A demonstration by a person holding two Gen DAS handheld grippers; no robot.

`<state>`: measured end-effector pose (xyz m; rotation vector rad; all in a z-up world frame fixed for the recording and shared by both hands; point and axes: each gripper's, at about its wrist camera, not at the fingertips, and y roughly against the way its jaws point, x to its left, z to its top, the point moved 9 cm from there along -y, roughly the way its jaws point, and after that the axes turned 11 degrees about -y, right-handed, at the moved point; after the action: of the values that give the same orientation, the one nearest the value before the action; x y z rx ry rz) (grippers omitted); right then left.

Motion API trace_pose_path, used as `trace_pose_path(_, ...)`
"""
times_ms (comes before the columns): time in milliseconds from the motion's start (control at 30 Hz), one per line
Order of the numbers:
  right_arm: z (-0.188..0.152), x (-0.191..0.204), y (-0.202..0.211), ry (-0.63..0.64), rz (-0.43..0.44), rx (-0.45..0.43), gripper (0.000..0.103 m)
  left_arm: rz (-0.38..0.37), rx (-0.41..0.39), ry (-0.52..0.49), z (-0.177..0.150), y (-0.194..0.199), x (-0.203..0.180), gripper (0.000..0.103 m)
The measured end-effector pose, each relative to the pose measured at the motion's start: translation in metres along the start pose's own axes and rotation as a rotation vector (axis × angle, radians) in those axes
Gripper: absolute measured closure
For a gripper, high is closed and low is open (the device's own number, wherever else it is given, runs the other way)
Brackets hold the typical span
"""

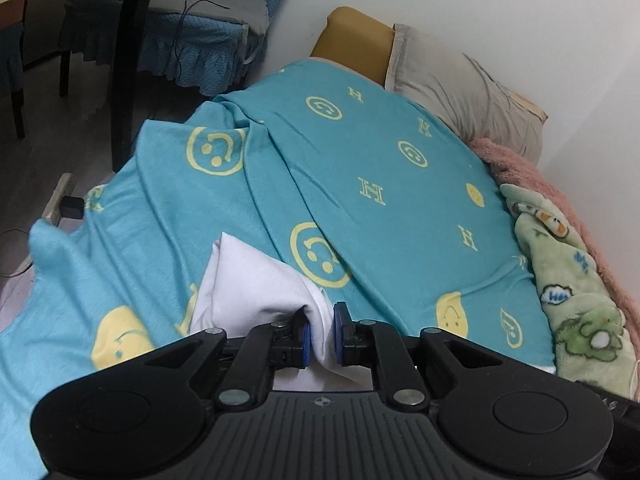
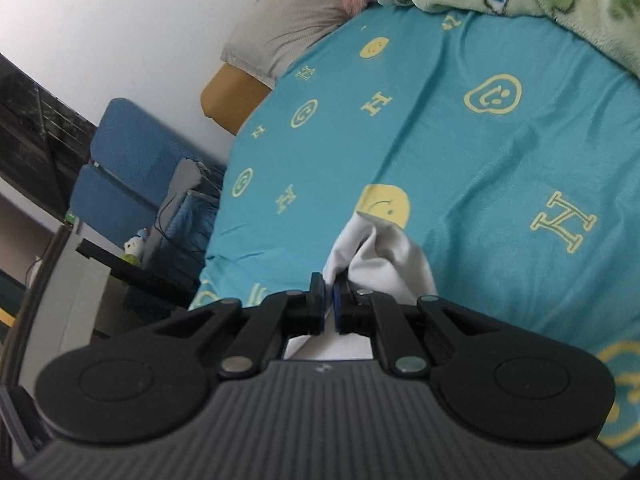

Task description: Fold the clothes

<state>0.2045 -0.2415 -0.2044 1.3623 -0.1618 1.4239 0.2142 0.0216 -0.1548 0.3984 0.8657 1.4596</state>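
A white garment (image 1: 256, 280) is held above a bed covered by a teal blanket (image 1: 360, 168) with yellow smiley faces. My left gripper (image 1: 321, 334) is shut on a bunched fold of the white cloth, which spreads out to the left in front of the fingers. In the right wrist view my right gripper (image 2: 329, 304) is shut on another part of the white garment (image 2: 384, 260), which bunches up just beyond its blue pads. The rest of the garment hangs below both grippers, out of sight.
A grey pillow (image 1: 460, 84), a pink fluffy throw (image 1: 532, 176) and a green cartoon blanket (image 1: 572, 280) lie along the wall side of the bed. A blue-covered chair (image 1: 192, 40) and dark table legs (image 1: 128, 64) stand beyond the bed's left edge.
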Motion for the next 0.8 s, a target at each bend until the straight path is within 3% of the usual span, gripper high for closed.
trace_pose_path(167,0.003,-0.008,-0.026,-0.009,-0.049,0.019,0.094,0.031,0.035,-0.018,-0.001,-0.02,0.001,0.089)
trace_pose_path(300,0.002,-0.005,-0.028,0.008,-0.041,0.03,0.093,0.033,0.067,-0.062,-0.005,-0.025,0.002,0.088)
trace_pose_path(400,0.003,0.005,-0.022,0.049,-0.006,0.038,0.092,0.004,0.076,-0.098,-0.004,-0.02,-0.004,0.075)
trace_pose_path(433,0.003,0.009,-0.02,0.069,0.005,0.042,0.091,-0.005,0.069,-0.108,-0.002,-0.016,-0.006,0.064)
trace_pose_path(467,0.003,0.014,-0.016,0.088,0.018,0.041,0.082,-0.009,0.055,-0.124,-0.001,-0.011,-0.008,0.054)
trace_pose_path(500,0.003,0.019,-0.012,0.106,0.03,0.04,0.062,-0.013,0.042,-0.14,0.0,-0.005,-0.011,0.048)
trace_pose_path(533,0.003,0.024,-0.007,0.118,0.053,0.032,0.048,-0.015,0.027,-0.157,0.002,0.0,-0.013,0.036)
trace_pose_path(567,0.003,0.028,-0.001,0.125,0.076,0.02,0.026,-0.005,0.005,-0.176,0.003,0.007,-0.015,0.027)
trace_pose_path(600,0.002,0.032,0.003,0.14,0.093,0.008,0.023,0.004,-0.013,-0.195,0.005,0.012,-0.016,0.026)
trace_pose_path(733,-0.004,0.045,0.01,0.245,0.108,-0.004,0.027,0.014,-0.022,-0.258,0.002,0.019,-0.019,0.025)
trace_pose_path(800,-0.015,0.046,0.0,0.333,0.056,0.022,0.052,0.012,0.019,-0.249,-0.006,0.009,-0.015,0.025)
